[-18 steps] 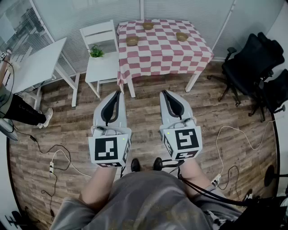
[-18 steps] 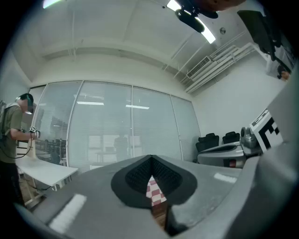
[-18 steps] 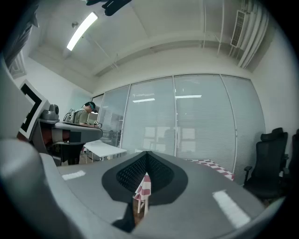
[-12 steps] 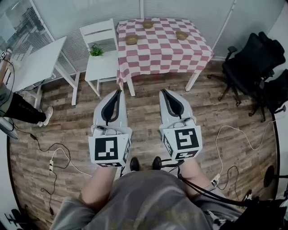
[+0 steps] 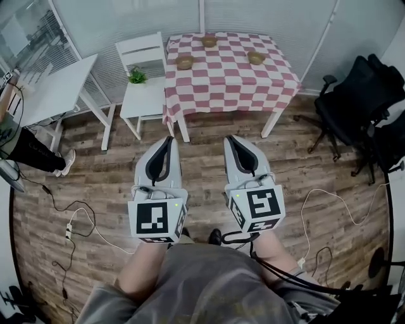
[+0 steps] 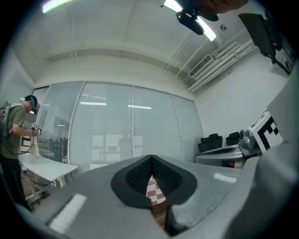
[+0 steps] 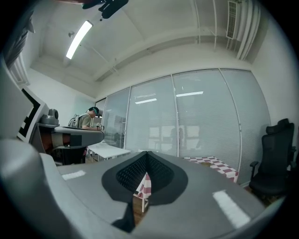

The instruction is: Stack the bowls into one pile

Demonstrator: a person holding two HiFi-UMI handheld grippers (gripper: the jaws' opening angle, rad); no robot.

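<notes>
The checkered table sits slightly lower and larger in the head view than half a second ago, so the person seems to be stepping toward it. The bowls lie apart on it, well out of reach. The left gripper and right gripper are both closed tip to tip (nothing held), so stacking has not begun.

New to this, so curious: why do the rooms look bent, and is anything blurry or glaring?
Head view: wide lens bows floor and walls; the checked table and bowls look sharp. Left gripper view: round dark border, glaring ceiling lamp, the left gripper close and soft. Right gripper view: same curve, bright strip light.
</notes>
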